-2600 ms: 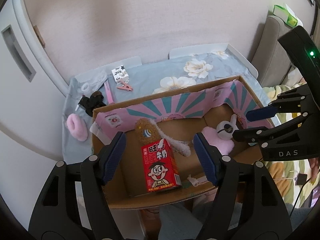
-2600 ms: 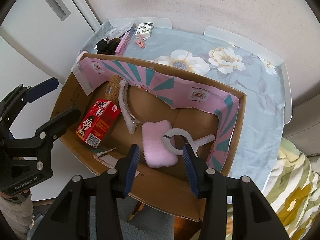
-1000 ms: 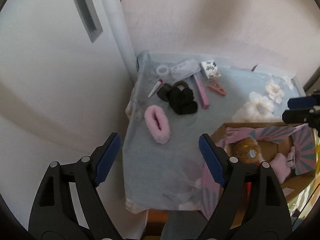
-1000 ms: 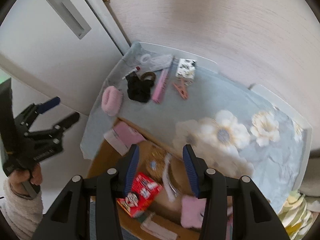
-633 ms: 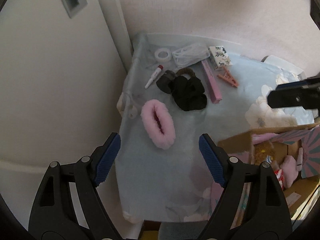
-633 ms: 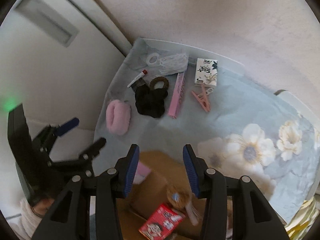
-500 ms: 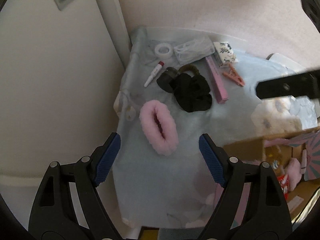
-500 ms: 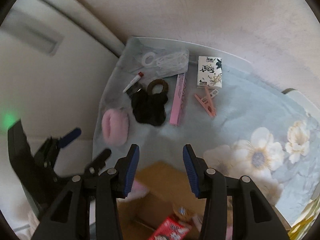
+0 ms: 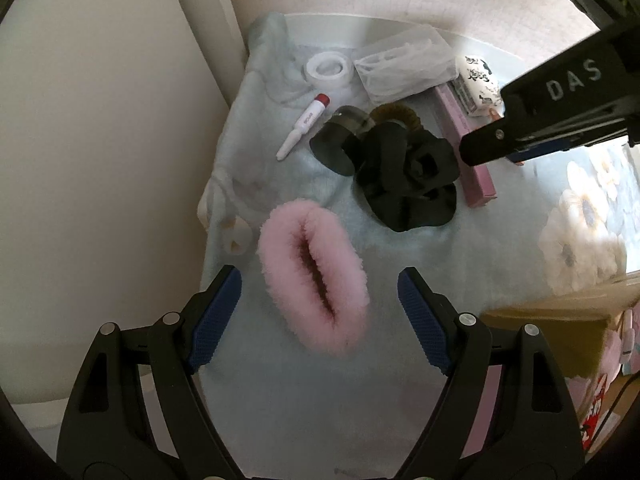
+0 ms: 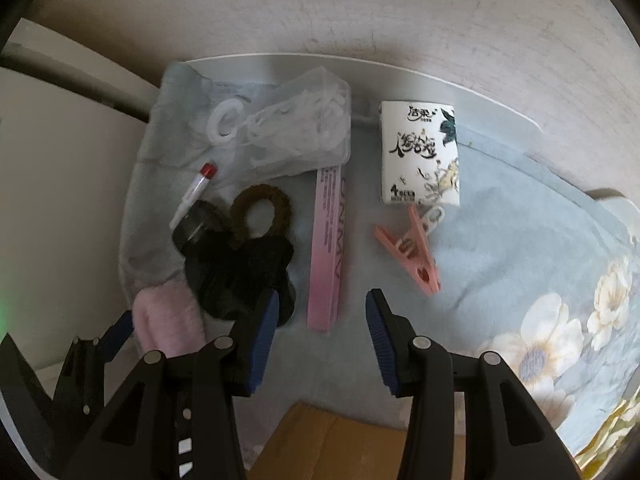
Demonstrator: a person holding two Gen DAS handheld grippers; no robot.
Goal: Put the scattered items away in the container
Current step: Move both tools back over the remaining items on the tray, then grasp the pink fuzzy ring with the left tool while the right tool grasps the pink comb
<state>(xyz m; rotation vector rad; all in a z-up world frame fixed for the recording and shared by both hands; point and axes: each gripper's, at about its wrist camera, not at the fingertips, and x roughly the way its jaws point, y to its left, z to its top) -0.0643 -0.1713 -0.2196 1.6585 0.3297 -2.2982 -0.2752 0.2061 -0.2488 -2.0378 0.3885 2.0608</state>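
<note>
Pink and fluffy, the fuzzy pink hair ring [image 9: 314,276] lies on the pale blue flowered cloth [image 9: 460,264], right between our left gripper [image 9: 319,312] pads, a bit toward 12 o'clock. Its long side runs from 11 to 5 o'clock. Our left jaws stand wide apart, holding nothing. Our right gripper [image 10: 320,322] is partly apart and empty too, over the long pink flat box [image 10: 329,248] at 12 o'clock. We think the left hand is nearer the ring. The brown cardboard box [image 9: 560,320] waits at 3 o'clock.
</note>
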